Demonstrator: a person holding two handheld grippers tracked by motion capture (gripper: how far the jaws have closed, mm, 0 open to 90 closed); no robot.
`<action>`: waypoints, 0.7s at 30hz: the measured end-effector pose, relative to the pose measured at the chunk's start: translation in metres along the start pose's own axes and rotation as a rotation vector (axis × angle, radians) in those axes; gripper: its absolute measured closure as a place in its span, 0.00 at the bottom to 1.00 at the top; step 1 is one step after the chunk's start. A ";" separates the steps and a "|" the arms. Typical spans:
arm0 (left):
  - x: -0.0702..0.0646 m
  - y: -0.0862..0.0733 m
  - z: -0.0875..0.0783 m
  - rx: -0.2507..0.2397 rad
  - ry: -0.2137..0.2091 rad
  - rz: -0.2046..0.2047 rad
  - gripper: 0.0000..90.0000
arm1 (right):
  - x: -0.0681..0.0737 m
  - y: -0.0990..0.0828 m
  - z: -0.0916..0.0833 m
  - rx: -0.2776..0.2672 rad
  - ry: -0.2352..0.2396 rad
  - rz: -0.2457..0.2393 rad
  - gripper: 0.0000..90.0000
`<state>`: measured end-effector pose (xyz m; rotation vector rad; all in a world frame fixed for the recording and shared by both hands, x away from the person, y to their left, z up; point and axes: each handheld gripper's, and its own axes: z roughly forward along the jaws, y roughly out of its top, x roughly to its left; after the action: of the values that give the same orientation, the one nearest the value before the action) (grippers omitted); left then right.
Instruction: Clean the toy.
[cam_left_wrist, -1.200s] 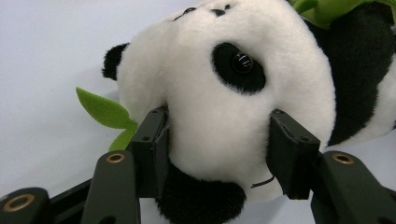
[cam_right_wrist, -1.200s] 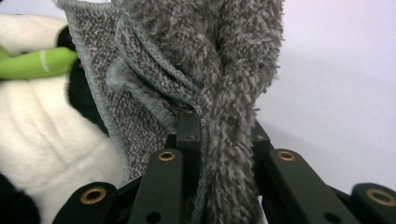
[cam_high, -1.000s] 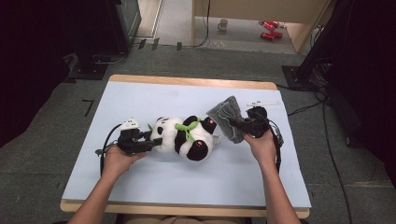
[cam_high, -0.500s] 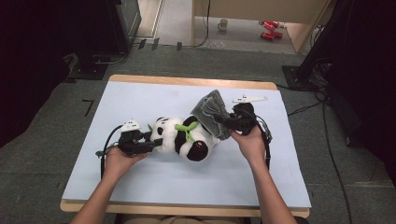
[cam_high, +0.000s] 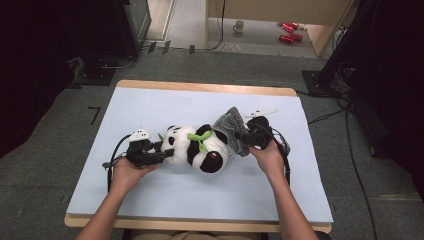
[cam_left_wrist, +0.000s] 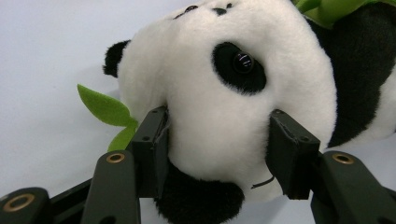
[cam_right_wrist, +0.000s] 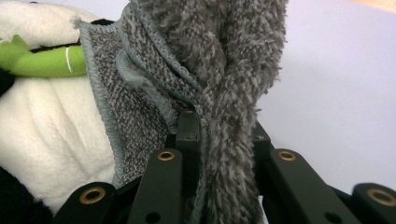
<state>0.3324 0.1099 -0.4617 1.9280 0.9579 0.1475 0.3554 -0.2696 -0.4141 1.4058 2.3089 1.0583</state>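
Note:
A black and white plush panda (cam_high: 197, 147) with green felt leaves lies on its back in the middle of the pale blue table (cam_high: 150, 105). My left gripper (cam_high: 159, 157) is shut on the panda's head (cam_left_wrist: 219, 93), one pad (cam_left_wrist: 154, 149) pressing each side of it. My right gripper (cam_high: 240, 140) is shut on a grey fuzzy cloth (cam_high: 231, 131), which is bunched between its jaws (cam_right_wrist: 224, 112) and lies against the panda's white belly (cam_right_wrist: 42, 126) at the right end of the toy.
A small white object (cam_high: 261, 113) lies on the table just behind my right gripper. Cables trail from both grippers over the table. On the floor beyond the table stand a mug (cam_high: 239, 26) and red cans (cam_high: 287, 31).
My right gripper has carried the grey cloth leftward, and the cloth now rests against the panda's lower body. My left gripper and the panda's head have stayed put.

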 end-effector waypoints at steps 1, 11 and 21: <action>0.000 0.000 0.000 0.001 -0.001 0.000 0.50 | -0.001 -0.001 0.001 0.001 0.011 0.009 0.83; 0.005 0.004 0.001 0.004 -0.024 -0.026 0.50 | -0.010 -0.010 0.002 0.043 0.007 0.037 0.83; 0.007 0.013 0.004 0.019 -0.025 -0.036 0.53 | -0.034 -0.019 -0.030 -0.011 -0.024 0.144 0.83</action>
<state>0.3461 0.1086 -0.4556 1.9246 0.9797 0.0929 0.3444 -0.3175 -0.4111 1.5915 2.2095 1.0847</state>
